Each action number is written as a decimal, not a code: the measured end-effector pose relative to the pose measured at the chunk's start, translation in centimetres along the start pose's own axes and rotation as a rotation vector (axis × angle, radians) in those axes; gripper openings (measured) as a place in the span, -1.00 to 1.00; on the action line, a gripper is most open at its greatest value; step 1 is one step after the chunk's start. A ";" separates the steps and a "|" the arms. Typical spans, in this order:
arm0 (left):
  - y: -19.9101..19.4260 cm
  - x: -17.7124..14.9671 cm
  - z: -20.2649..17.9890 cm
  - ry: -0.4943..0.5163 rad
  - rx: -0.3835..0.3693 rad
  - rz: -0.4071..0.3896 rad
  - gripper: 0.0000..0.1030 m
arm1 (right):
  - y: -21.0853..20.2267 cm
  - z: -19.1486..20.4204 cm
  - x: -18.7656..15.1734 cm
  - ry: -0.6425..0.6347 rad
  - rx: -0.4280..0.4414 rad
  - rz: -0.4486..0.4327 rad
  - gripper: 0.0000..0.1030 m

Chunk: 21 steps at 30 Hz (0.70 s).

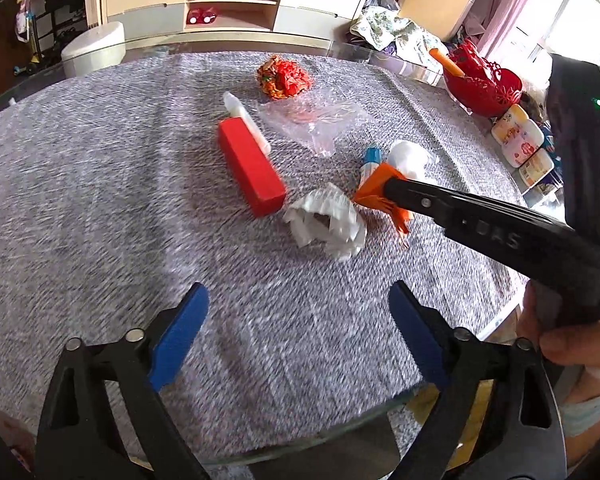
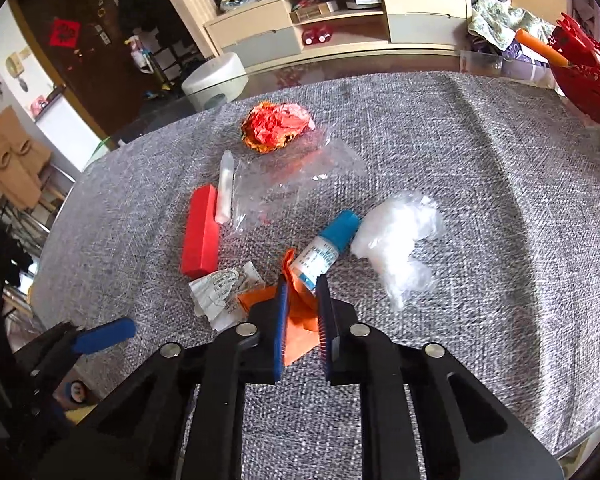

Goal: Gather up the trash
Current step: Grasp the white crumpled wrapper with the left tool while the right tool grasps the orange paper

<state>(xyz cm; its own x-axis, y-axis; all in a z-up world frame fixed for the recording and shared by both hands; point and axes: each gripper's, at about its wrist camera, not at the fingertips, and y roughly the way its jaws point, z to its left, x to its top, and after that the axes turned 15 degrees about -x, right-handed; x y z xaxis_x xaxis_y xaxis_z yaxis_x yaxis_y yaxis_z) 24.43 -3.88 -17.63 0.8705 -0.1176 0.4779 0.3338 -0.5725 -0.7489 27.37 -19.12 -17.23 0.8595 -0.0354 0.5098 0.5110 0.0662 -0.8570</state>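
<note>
- While the right hand-held gripper (image 2: 302, 312) is nearly pressed together on the orange paper scrap (image 2: 300, 320) at centre frame, that scrap sits pinched between the blue pads, with its folds bulging out below and to the left of them.
- Thin, light and limp, the orange paper scrap will likely crease rather than resist, so a pinch across a folded thickness should hold better than a pinch on a single edge.
- Touching it at upper right lies a small blue-capped bottle (image 2: 325, 251), smooth, rigid and probably prone to roll; it looks best taken across its body.
- Left of the scrap, the crumpled white receipt (image 2: 220, 288) is featherweight and springy, and its bunched middle offers the most to grip.
- Further right, the white plastic wrap (image 2: 400, 236) and, above centre, the clear plastic bag (image 2: 296, 176) look slippery and floppy, so gathered wrinkles are the place to nip.
- Near the top, a red crumpled wrapper ball (image 2: 278, 128) seems light and squashable.
- At lower frame in the left wrist view, the left hand-held gripper (image 1: 298, 308) hovers with pads spread wide, holding nothing, above the grey cloth of the worktop (image 1: 100, 200).
- Beside the bag, the red block (image 1: 250, 168) and a white tube (image 1: 246, 120) lie touching each other.
</note>
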 end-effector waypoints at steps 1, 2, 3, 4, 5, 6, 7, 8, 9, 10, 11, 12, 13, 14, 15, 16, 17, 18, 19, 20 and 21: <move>0.4 0.3 0.0 -0.002 -0.008 0.001 0.57 | -0.2 -0.2 0.1 0.002 0.002 -0.006 -0.73; 0.7 0.5 0.1 -0.002 -0.012 0.002 0.52 | -0.4 -0.4 0.3 0.004 0.003 -0.012 -0.73; 1.1 0.7 0.1 -0.002 -0.015 0.004 0.50 | -0.6 -0.6 0.4 0.006 0.004 -0.015 -0.73; 1.5 1.0 0.2 -0.003 -0.019 0.008 0.44 | -0.7 -0.8 0.5 0.008 0.005 -0.019 -0.74; 1.9 1.3 0.2 -0.004 -0.023 0.009 0.41 | -0.9 -1.0 0.6 0.011 0.006 -0.021 -0.74; 2.1 1.4 0.2 -0.004 -0.025 0.010 0.41 | -0.9 -1.1 0.7 0.012 0.007 -0.021 -0.74; 2.4 1.7 0.2 -0.003 -0.027 0.008 0.41 | -1.0 -1.4 0.8 0.016 0.007 -0.022 -0.74; 2.6 2.0 0.1 0.002 -0.029 0.007 0.41 | -1.0 -1.5 0.9 0.019 0.007 -0.024 -0.74; 2.8 2.2 0.0 0.007 -0.031 0.008 0.41 | -1.1 -1.6 1.0 0.022 0.008 -0.023 -0.74; 3.1 2.4 -0.1 0.010 -0.031 0.009 0.38 | -1.1 -1.8 1.0 0.028 0.011 -0.022 -0.74; 3.3 2.7 -0.2 0.013 -0.031 0.010 0.31 | -1.1 -1.9 1.0 0.032 0.012 -0.021 -0.74; 3.6 2.9 -0.3 0.014 -0.028 0.009 0.29 | -1.1 -2.0 0.9 0.035 0.013 -0.020 -0.74; 3.8 3.2 -0.4 0.017 -0.025 0.008 0.24 | -1.1 -2.1 0.8 0.038 0.014 -0.018 -0.74; 4.0 3.5 -0.5 0.020 -0.023 0.009 0.17 | -1.1 -2.3 0.6 0.041 0.014 -0.015 -0.74; 4.1 3.6 -0.6 0.023 -0.020 0.008 0.12 | -1.1 -2.4 0.5 0.045 0.013 -0.011 -0.74; 4.3 3.8 -0.7 0.028 -0.017 0.010 -0.02 | -1.1 -2.5 0.4 0.047 0.012 -0.009 -0.74; 4.4 3.9 -0.8 0.031 -0.022 0.015 -0.17 | -1.2 -2.7 0.2 0.050 0.010 -0.006 -0.74; 4.5 4.0 -0.8 0.031 -0.026 0.017 -0.23 | -1.2 -2.8 0.0 0.053 0.008 -0.004 -0.74; 4.6 4.0 -0.9 0.034 -0.030 0.023 -0.36 | -1.3 -3.1 -0.3 0.058 0.007 0.000 -0.74; 4.7 3.9 -1.1 0.039 -0.030 0.027 -0.49 | -1.3 -3.2 -0.4 0.061 0.007 0.002 -0.74; 4.7 3.8 -1.2 0.044 -0.027 0.031 -0.53 | -1.5 -3.4 -0.6 0.066 0.006 0.004 -0.74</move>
<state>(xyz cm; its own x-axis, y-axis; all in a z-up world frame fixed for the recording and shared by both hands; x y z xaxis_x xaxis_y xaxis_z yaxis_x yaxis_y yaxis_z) 28.88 -8.04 -18.80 0.8632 -0.1709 0.4750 0.2967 -0.5894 -0.7513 26.09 -22.54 -16.54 0.8602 -0.1005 0.4999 0.5074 0.0724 -0.8586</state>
